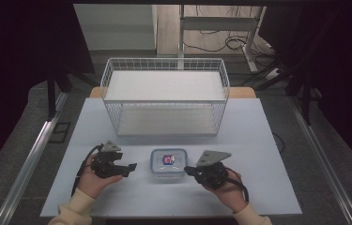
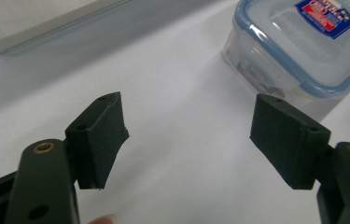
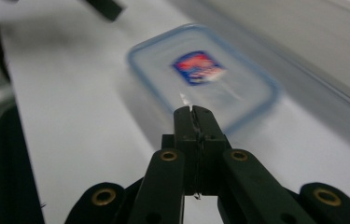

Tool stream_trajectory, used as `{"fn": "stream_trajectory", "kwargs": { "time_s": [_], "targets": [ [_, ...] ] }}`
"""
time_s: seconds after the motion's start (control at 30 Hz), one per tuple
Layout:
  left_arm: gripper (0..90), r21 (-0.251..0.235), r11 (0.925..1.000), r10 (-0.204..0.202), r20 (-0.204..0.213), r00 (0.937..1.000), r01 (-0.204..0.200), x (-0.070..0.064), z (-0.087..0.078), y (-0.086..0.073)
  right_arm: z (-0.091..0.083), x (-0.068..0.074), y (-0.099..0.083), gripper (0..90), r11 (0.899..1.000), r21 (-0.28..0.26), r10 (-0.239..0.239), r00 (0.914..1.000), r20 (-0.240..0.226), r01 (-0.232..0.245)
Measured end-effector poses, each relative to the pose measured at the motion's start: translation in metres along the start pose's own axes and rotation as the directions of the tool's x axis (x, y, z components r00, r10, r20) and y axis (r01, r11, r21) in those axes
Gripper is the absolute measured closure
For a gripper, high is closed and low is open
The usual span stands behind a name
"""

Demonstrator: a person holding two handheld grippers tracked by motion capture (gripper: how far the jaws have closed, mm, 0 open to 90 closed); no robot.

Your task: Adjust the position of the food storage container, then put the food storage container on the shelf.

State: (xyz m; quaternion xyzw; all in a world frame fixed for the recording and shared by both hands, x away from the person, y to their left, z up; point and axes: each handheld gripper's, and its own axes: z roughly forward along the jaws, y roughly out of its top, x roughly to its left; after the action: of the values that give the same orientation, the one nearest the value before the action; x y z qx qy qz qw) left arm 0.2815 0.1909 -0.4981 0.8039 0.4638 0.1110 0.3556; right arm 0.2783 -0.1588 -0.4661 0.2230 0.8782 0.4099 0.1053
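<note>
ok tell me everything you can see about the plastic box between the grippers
The box is a small, clear plastic container, rectangular with rounded corners. Its lid is on, edged with a blue band, with side clips and a red and blue label on top. It sits flat on the white table, in front of the wire basket. The left gripper is open to one side and the right gripper shut at the other; whether the right one touches it is unclear.

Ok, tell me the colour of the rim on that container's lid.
Blue, around the clear lid of the container; clearest in the left gripper view.
</note>
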Motion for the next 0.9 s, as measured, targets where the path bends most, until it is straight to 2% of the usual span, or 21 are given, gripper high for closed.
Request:
{"fn": "stream_trajectory", "kwargs": {
  "time_s": [0.07,0.13,0.17,0.2,0.23,0.27,0.3,0.4,0.47,0.7,0.8,0.9],
  "targets": [
    [25.8,-0.007,1.0000,-0.005,-0.003,1.0000,0.005,-0.001,-0.001,0.000,-0.009,-0.014,-0.009,89.4,0.995,-0.040,0.090,0.9959,0.013,-0.089],
    [25.8,-0.010,0.9999,-0.001,-0.006,1.0000,0.001,-0.001,-0.001,0.001,-0.012,-0.024,-0.014,86.4,0.986,-0.061,0.158,0.9875,-0.002,-0.158],
    [25.9,-0.011,0.9999,-0.004,-0.006,1.0000,0.004,-0.001,-0.001,0.001,-0.012,-0.028,-0.016,80.4,0.980,-0.069,0.185,0.9826,-0.011,-0.186],
    [25.8,-0.011,0.9999,0.001,-0.005,1.0000,-0.001,-0.001,0.000,0.001,-0.013,-0.031,-0.017,69.7,0.976,-0.076,0.203,0.9791,-0.010,-0.203],
    [25.8,-0.011,0.9999,0.001,-0.005,1.0000,-0.001,-0.001,0.000,0.001,-0.012,-0.032,-0.017,52.5,0.973,-0.086,0.214,0.9769,0.003,-0.213],
    [25.8,-0.011,0.9999,0.005,-0.005,1.0000,-0.005,0.000,0.000,0.001,-0.011,-0.031,-0.016,41.1,0.972,-0.095,0.221,0.9747,0.034,-0.217],
    [25.7,-0.012,0.9999,-0.006,-0.005,1.0000,0.006,-0.001,0.000,0.000,-0.011,-0.030,-0.016,35.9,0.971,-0.103,0.222,0.9728,0.068,-0.214],
    [25.6,-0.017,0.9998,-0.008,-0.004,1.0000,0.008,0.000,-0.001,0.000,-0.012,-0.026,-0.016,25.9,0.971,-0.128,0.217,0.9703,0.107,-0.203],
    [25.5,-0.024,0.9997,-0.008,-0.003,1.0000,0.008,0.001,-0.003,0.000,-0.012,-0.025,-0.015,23.4,0.972,-0.124,0.214,0.9690,0.124,-0.199],
    [25.5,-0.028,0.9996,-0.007,0.000,1.0000,0.007,0.001,-0.004,0.001,-0.012,-0.027,-0.016,22.4,0.970,-0.117,0.227,0.9678,0.109,-0.214],
    [24.5,-0.034,0.9993,-0.013,-0.008,0.9999,0.013,0.000,-0.004,0.002,-0.014,-0.029,-0.017,21.7,0.964,-0.130,0.246,0.9632,0.107,-0.232],
    [22.9,-0.047,0.9985,-0.030,0.005,0.9995,0.030,0.000,-0.004,0.004,-0.016,-0.030,-0.017,21.0,0.958,-0.135,0.267,0.9587,0.098,-0.253]
  ]
}}
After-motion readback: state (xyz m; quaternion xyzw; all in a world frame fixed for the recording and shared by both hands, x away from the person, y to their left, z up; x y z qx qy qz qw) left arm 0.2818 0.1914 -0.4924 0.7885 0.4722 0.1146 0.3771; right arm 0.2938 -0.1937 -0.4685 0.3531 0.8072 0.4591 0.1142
